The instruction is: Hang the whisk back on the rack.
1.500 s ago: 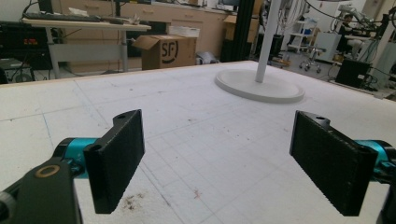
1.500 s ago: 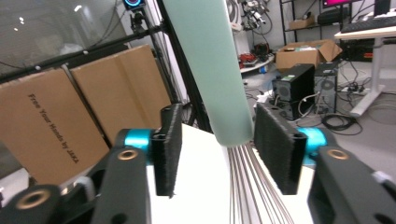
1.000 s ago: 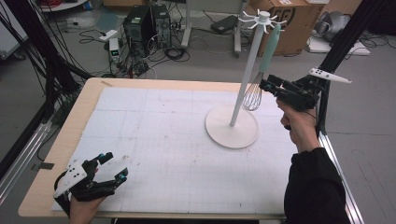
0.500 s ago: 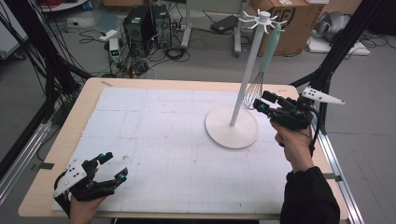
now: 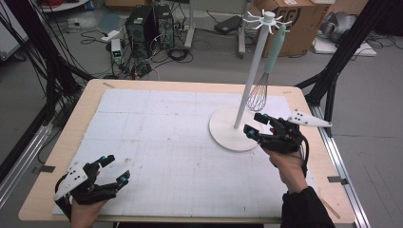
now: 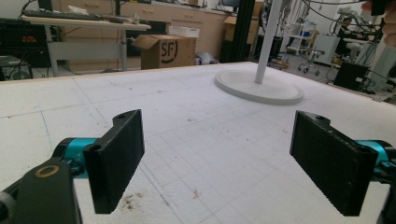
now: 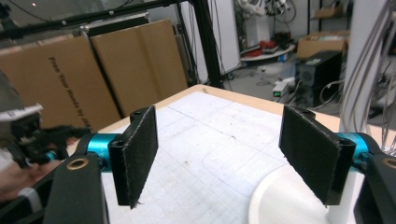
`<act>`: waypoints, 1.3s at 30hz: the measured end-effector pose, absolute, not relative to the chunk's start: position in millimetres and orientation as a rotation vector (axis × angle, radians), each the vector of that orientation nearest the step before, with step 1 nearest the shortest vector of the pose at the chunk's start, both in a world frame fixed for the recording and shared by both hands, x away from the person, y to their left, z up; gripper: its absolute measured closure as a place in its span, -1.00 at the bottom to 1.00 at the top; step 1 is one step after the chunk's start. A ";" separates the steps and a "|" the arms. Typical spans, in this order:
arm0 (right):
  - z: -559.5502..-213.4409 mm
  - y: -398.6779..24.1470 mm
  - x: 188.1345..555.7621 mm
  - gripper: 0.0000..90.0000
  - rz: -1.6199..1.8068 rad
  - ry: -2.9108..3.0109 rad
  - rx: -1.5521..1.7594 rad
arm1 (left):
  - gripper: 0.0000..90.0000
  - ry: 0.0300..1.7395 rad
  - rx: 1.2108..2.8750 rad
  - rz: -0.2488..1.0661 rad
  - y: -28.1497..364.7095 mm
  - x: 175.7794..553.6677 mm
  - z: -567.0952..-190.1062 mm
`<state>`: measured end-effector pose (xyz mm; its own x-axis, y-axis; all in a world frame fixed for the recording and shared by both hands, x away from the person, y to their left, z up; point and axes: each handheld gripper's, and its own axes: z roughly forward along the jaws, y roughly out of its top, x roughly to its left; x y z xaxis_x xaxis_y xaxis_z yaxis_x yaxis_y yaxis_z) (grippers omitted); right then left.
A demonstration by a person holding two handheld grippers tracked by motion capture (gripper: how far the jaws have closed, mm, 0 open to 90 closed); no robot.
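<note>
A white stand (image 5: 247, 85) rises from a round base (image 5: 228, 133) at the table's right. A whisk (image 5: 259, 95) with a mint-green handle hangs from one of its top hooks. My right gripper (image 5: 253, 123) hovers low over the right side of the base, below the whisk and apart from it. Its jaws have just been opening and nothing is between them. In the right gripper view the right gripper (image 7: 224, 149) stands wide over the base (image 7: 289, 200), with the whisk wires (image 7: 369, 70) at the right. My left gripper (image 5: 116, 167) rests open at the front left, empty in the left gripper view (image 6: 219, 163).
A white gridded mat (image 5: 166, 123) covers the wooden table (image 5: 95, 88). Black frame posts (image 5: 340, 61) stand by the right edge. Computer towers (image 5: 149, 23), cables and a cardboard box (image 5: 294, 21) sit on the floor beyond the far edge.
My right gripper has come down and away from the whisk's wire head toward the stand's base, and its jaws stand wider. The whisk stays hanging. The left gripper has not moved.
</note>
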<state>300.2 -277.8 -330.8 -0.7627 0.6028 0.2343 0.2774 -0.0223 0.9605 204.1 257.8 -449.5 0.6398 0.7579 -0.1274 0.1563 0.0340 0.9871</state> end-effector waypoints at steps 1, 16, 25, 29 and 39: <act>-334.0 -276.7 298.1 -0.38 1.858 2.006 0.926 | -0.59 0.803 1.495 0.549 257.7 204.1 -449.6; -373.4 -265.2 273.9 -0.40 1.890 2.015 0.928 | -0.59 0.802 1.493 0.545 257.4 204.4 -449.8; -390.0 -261.8 263.4 -0.41 1.850 2.001 0.884 | -0.60 0.801 1.496 0.538 256.5 204.8 -450.2; -400.2 -261.1 260.7 -0.44 1.840 2.009 0.899 | -0.60 0.803 1.497 0.535 256.5 205.2 -450.2; -403.1 -257.7 255.9 -0.46 1.838 2.065 0.901 | -0.60 0.793 1.497 0.533 254.9 205.9 -449.3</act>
